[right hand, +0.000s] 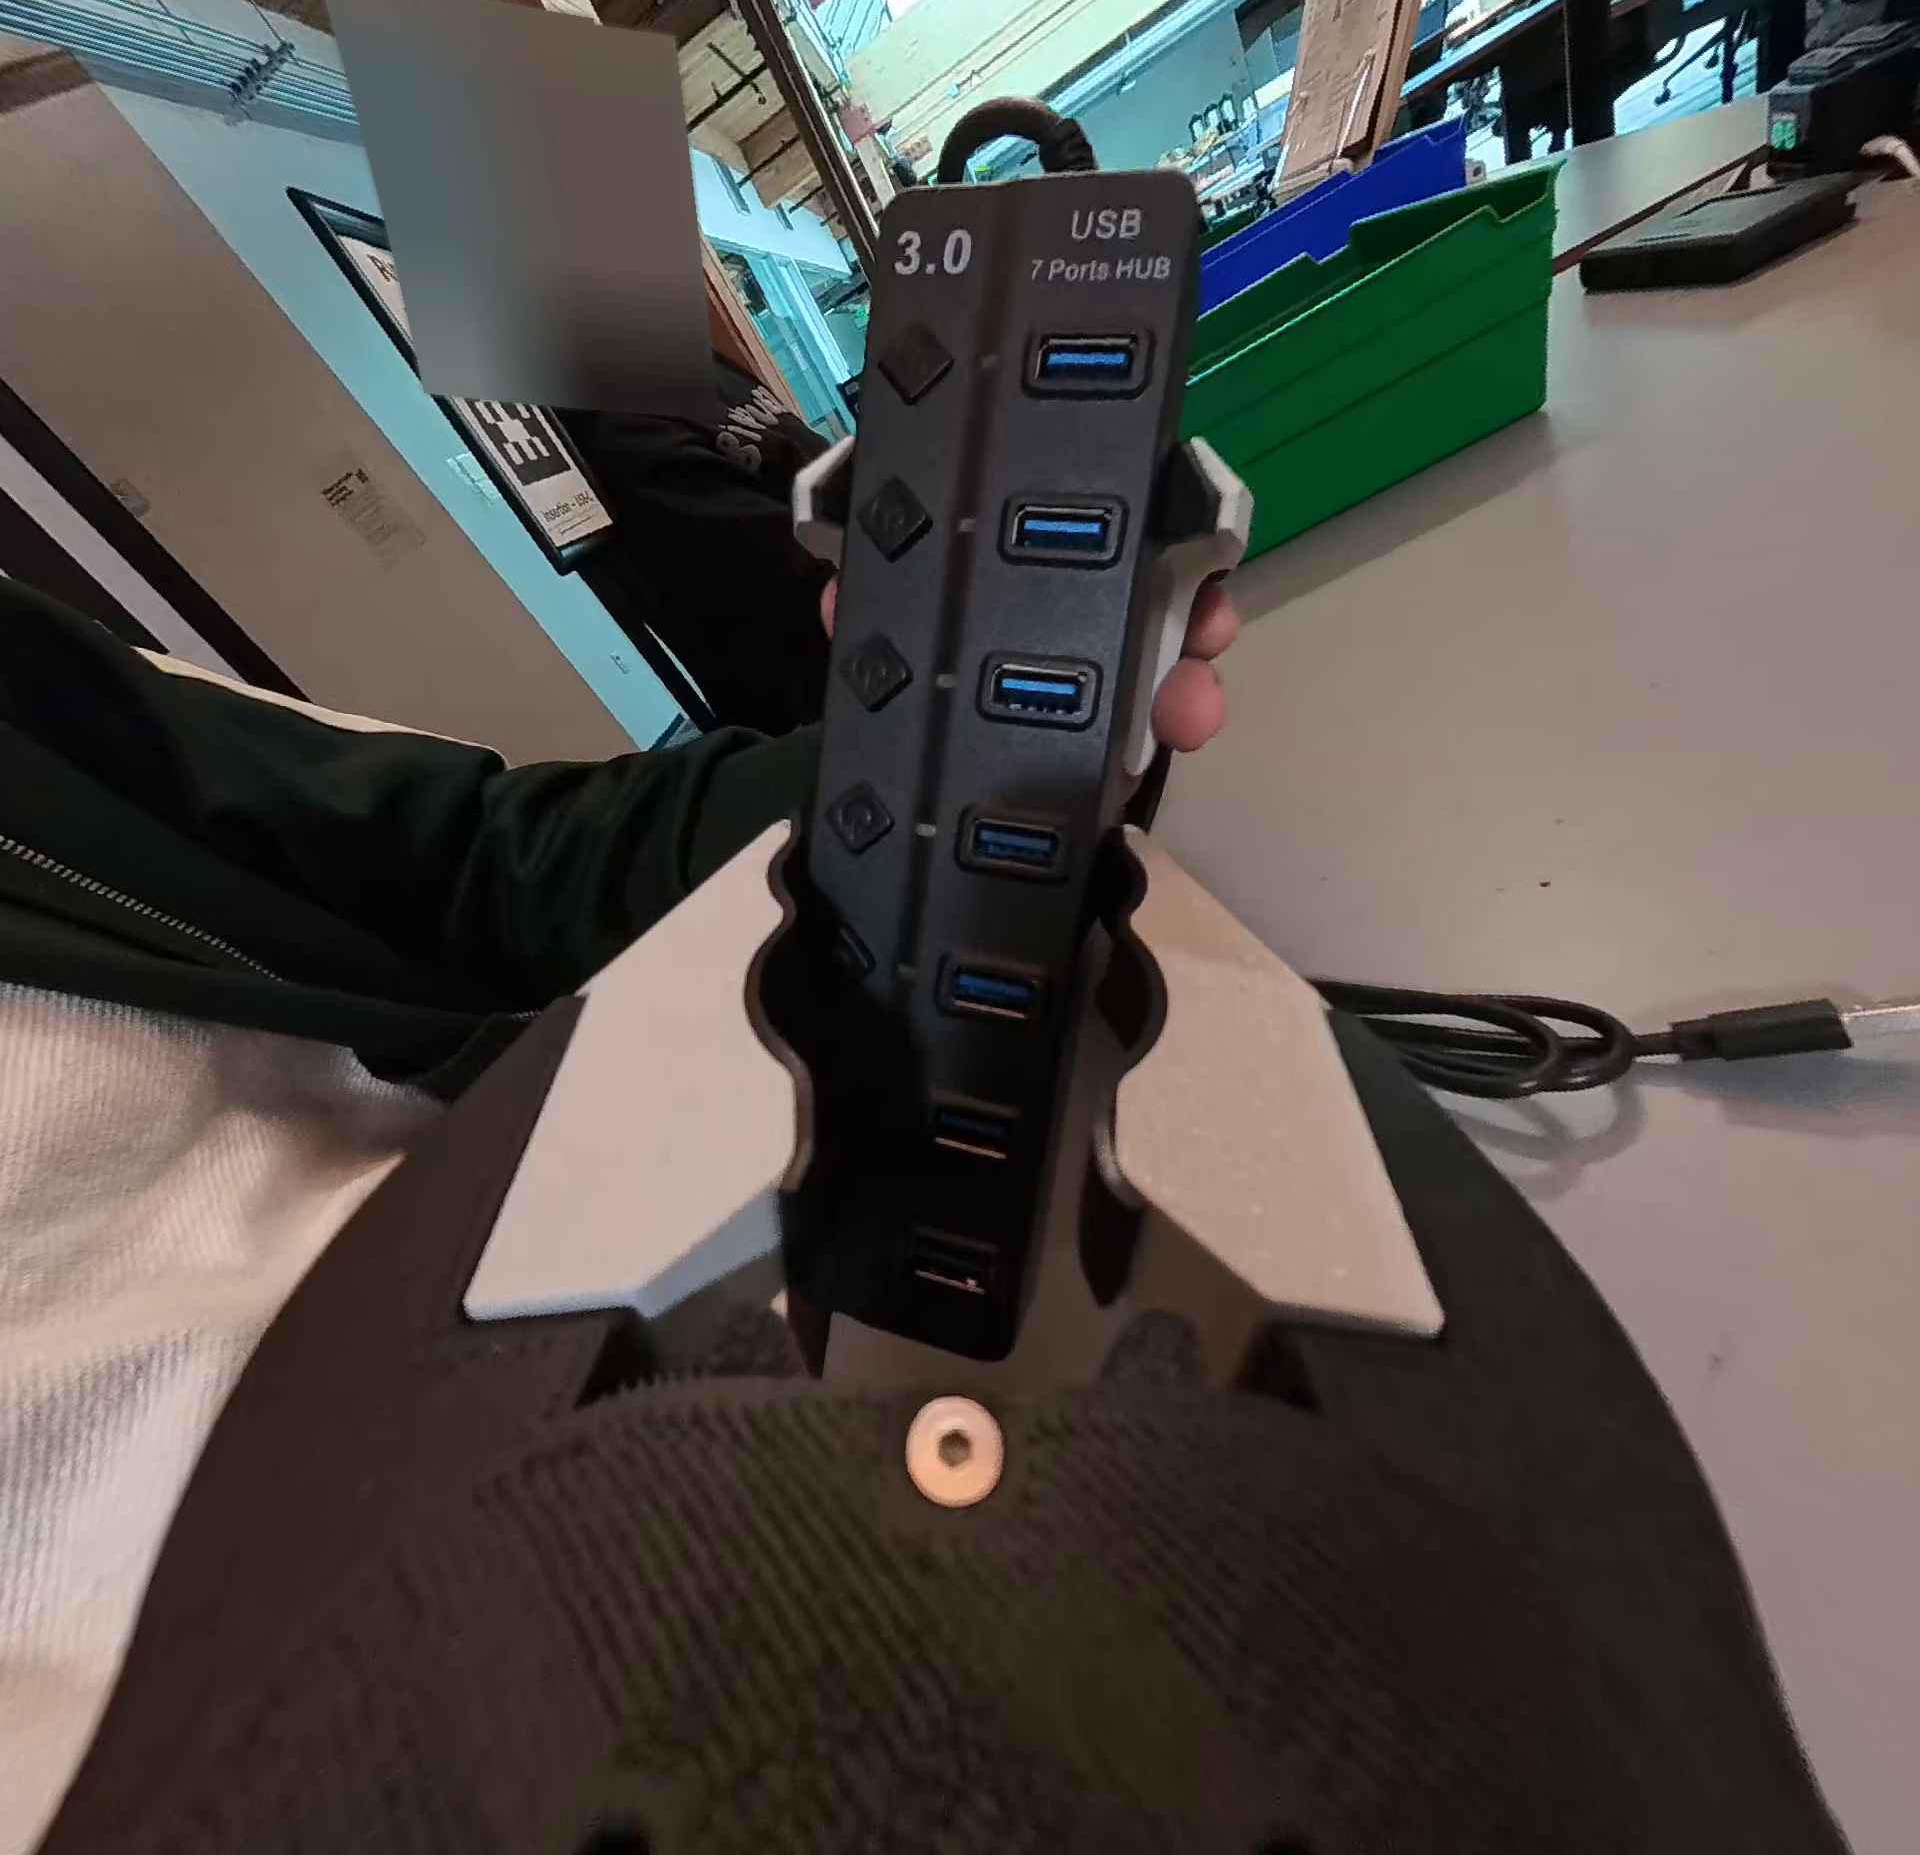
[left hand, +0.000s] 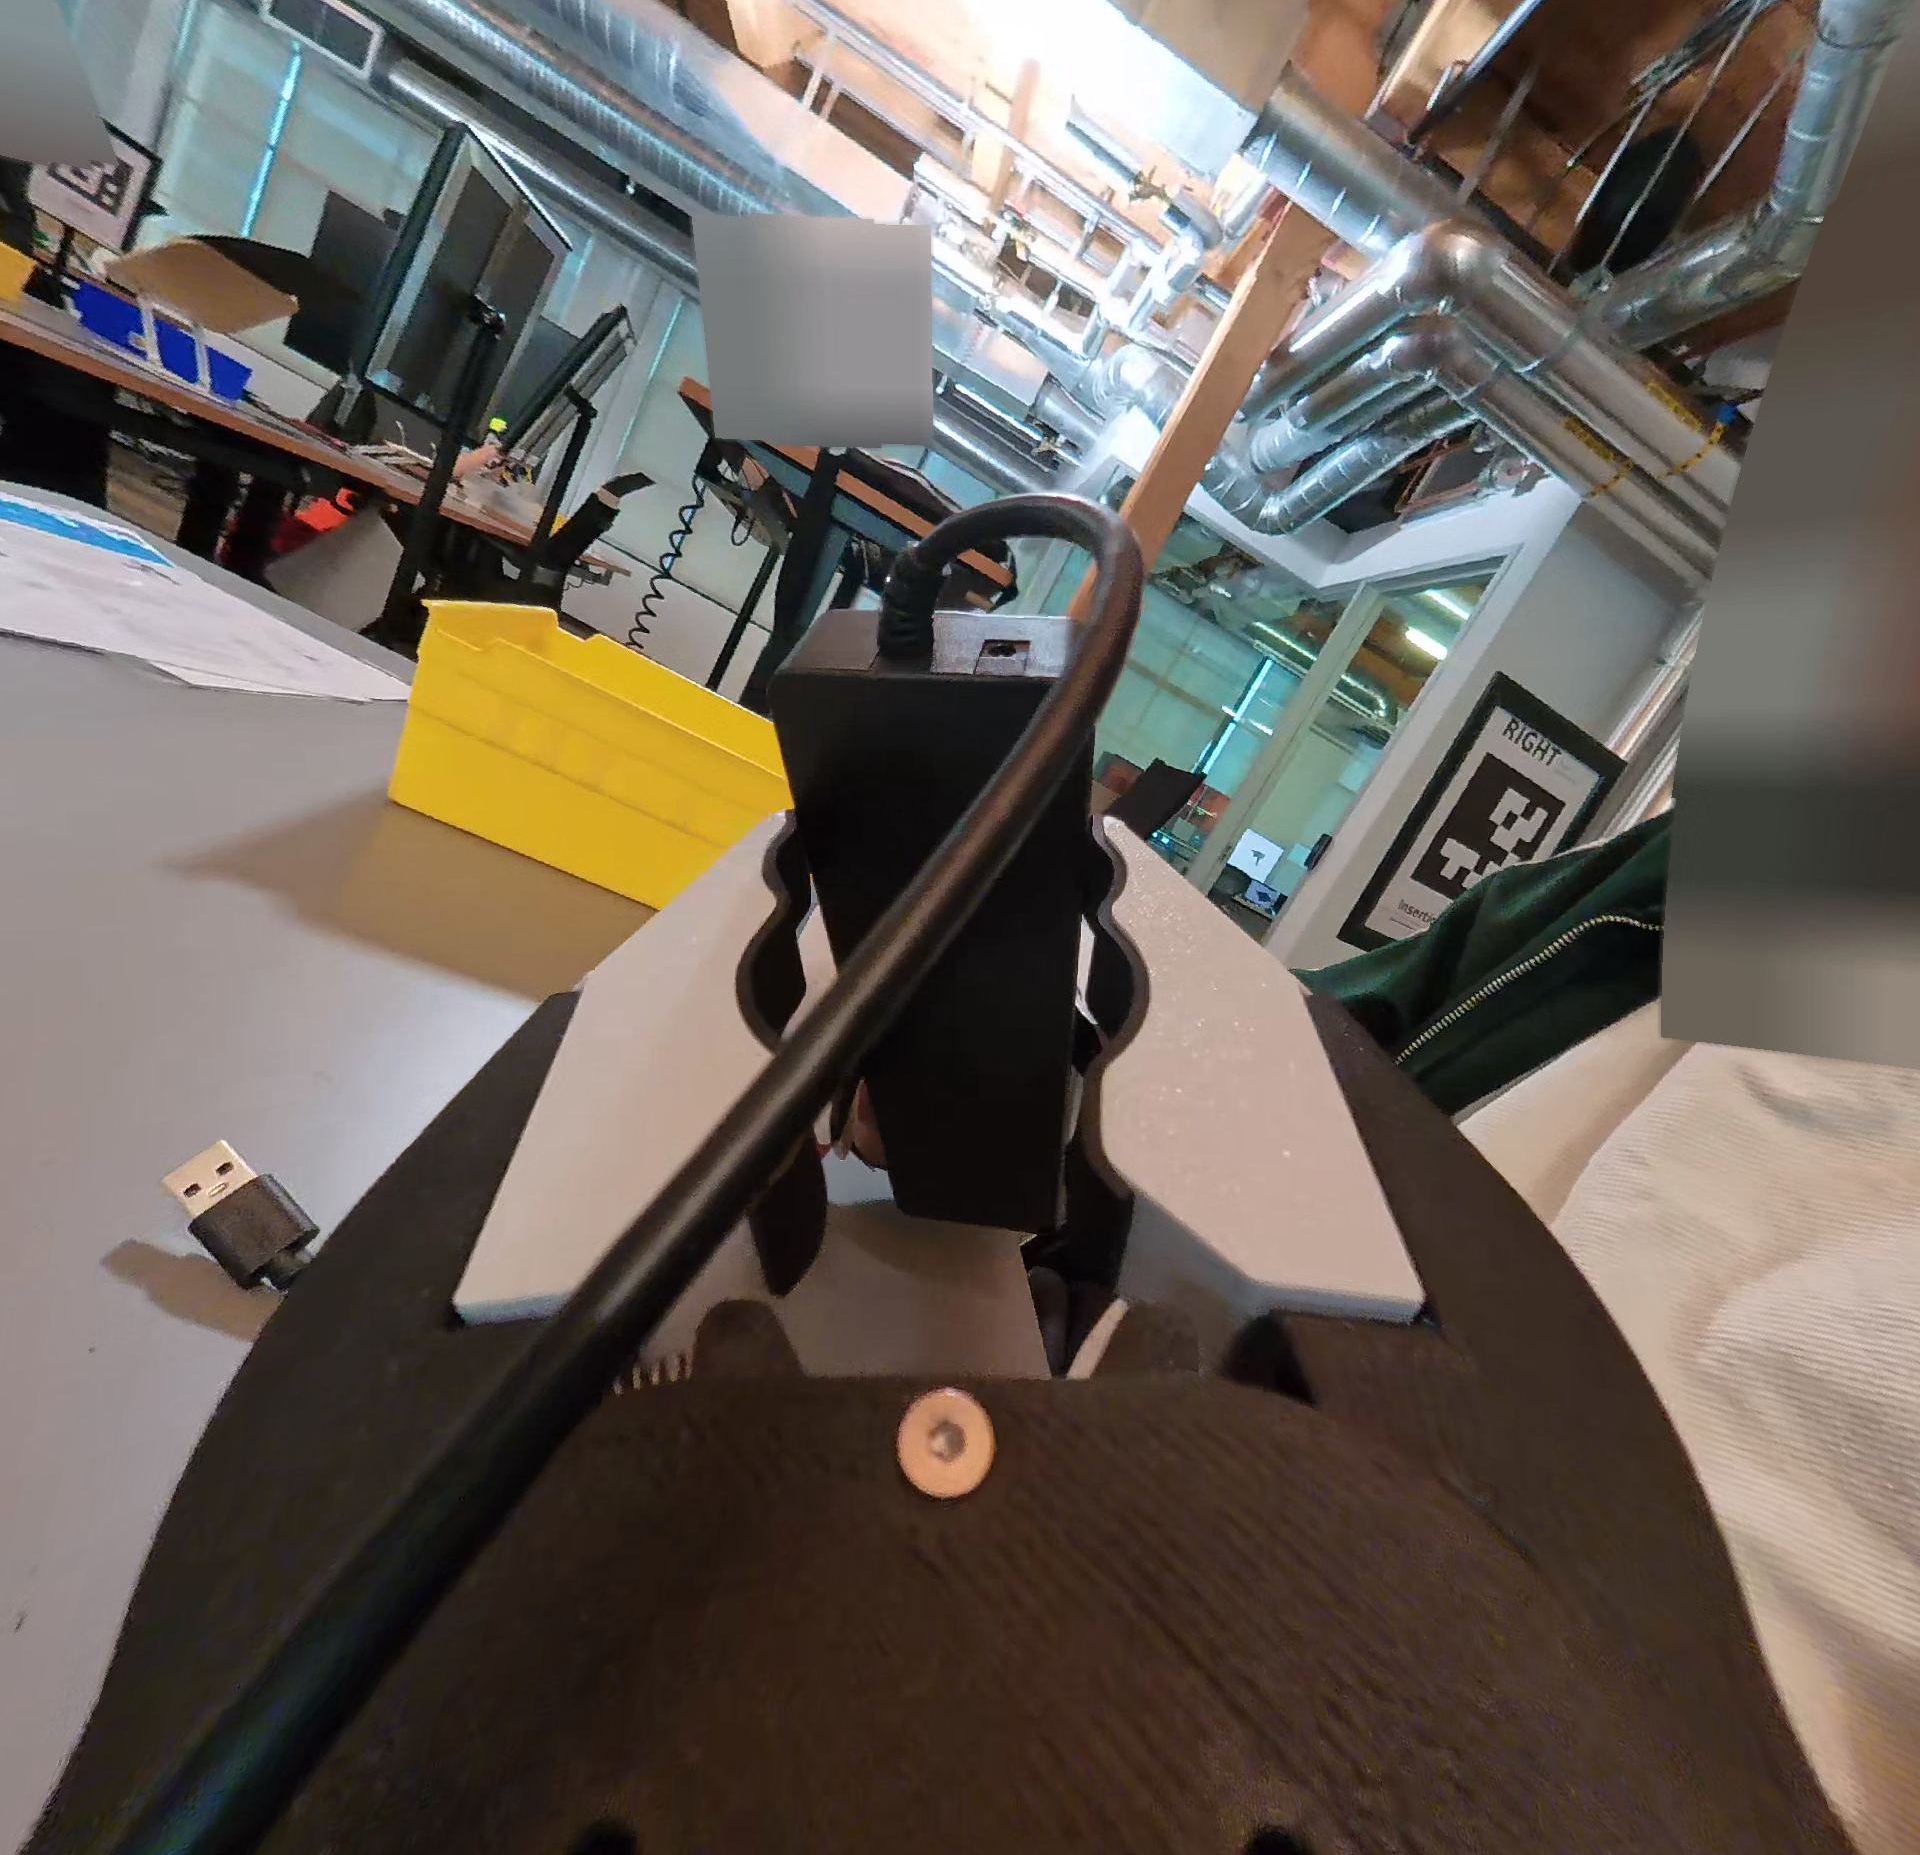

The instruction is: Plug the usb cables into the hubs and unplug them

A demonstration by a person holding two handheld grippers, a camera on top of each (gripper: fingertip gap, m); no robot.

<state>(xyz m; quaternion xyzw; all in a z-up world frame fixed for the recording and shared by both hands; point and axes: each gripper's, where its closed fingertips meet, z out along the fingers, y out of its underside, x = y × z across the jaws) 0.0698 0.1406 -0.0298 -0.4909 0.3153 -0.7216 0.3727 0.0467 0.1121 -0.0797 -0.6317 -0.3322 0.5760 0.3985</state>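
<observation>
While both wrist views tilt upward over the grey table (right hand: 1558,766), we list the contents from largest to smallest.

Grey table: lower left of the left wrist view, right half of the right wrist view.

Green bin (right hand: 1382,351): upper right of the right view, resting on the table. Yellow bin (left hand: 561,745): centre left of the left view, likewise on the table.

Black USB hub (right hand: 997,725): centre of both views, held upright off the table, its blue ports facing the right camera and its plain back (left hand: 935,922) facing the left one.

Right gripper (right hand: 945,995): fingers pressed against the hub's lower sides. Left gripper (left hand: 940,932): fingers pinching the same hub; seen in the right view farther up the hub's sides, with a person's hand (right hand: 1190,683) wrapped behind it and a dark sleeve reaching in from the left.

Hub cable (left hand: 831,1057): arches off the hub's top, running to lower left.

Loose cable (right hand: 1538,1052): coiled at right edge.

Loose USB plug (left hand: 234,1223): lower left, lying on the table.
</observation>
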